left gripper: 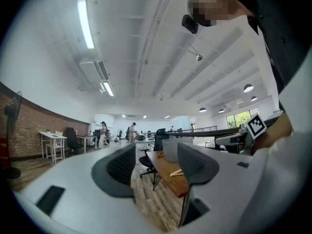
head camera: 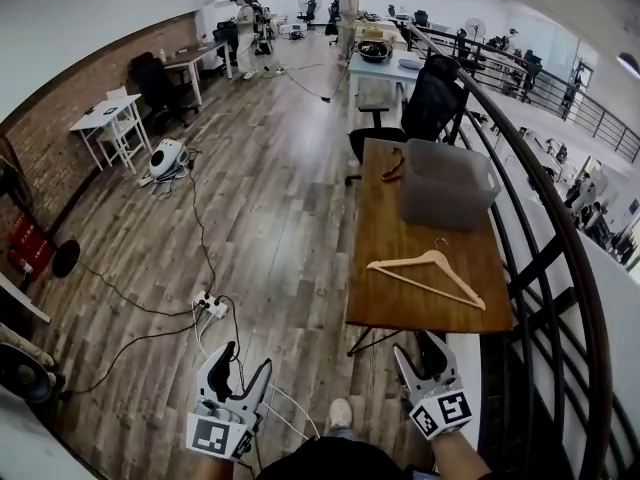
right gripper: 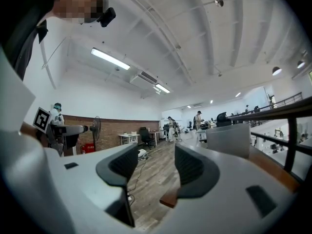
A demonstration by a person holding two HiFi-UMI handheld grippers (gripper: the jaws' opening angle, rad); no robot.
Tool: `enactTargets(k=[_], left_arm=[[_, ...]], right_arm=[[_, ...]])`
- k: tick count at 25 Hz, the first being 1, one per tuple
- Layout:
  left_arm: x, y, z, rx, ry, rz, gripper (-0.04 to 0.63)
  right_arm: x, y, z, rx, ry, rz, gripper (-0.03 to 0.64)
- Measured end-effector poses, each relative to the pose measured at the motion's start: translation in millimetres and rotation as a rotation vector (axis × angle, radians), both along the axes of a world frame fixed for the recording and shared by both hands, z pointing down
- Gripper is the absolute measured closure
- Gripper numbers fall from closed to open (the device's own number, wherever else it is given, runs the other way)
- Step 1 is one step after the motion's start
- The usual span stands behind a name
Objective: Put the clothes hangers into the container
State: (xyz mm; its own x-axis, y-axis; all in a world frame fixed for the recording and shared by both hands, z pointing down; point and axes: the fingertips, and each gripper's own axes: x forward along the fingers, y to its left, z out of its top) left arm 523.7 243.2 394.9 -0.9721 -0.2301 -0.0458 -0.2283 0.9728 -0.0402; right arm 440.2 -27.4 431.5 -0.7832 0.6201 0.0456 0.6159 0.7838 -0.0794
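L tongs (head camera: 245, 360) & R tongs (head camera: 418, 348): both spread, nothing btwn them, short of the table (head camera: 395, 233). A hanger (head camera: 428, 273) lies flat on the table's near half, just ahead of your R tongs. Its long bar runs across, left to right, w/ the hook toward the container (head camera: 447, 183) beyond. L tongs are off left over the floor (head camera: 270, 218), so R is nearer. A 2nd hanger (head camera: 393, 165) lies left of the container.
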Motion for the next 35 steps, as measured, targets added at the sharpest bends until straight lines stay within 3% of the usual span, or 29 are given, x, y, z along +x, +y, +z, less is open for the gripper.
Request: enactTargets(k=[10,16,19,27,35], left_arm=[[-98.0,-6.4,1.3,-0.017,-0.011,-0.032,0.321],[-137.2,-6.2,12.1,-0.029,0.037,-0.073,0.321],[-162.1,-15.3,7.9,-0.073,0.045,-0.03,0.321],[-249.7,-5.7,53.9,-0.111,0.191,0.139,0.321],[-329.4,26.7,63.8,-0.169,0.169,0.355,0.321]], right_arm=[[-105.4,-4.0,10.8,-0.025,0.01,-0.025,0.379],[-146.0,-18.2,16.5,-0.043,0.02,-0.001,0.38],[-161.0,-19.1,14.0,-0.047,0.025,0.009,0.382],[-199.8,-7.4,41.5,-0.033,0.057,0.099,0.383],[-236.0,37.4,44.8,-0.04,0.067,0.287,0.385]])
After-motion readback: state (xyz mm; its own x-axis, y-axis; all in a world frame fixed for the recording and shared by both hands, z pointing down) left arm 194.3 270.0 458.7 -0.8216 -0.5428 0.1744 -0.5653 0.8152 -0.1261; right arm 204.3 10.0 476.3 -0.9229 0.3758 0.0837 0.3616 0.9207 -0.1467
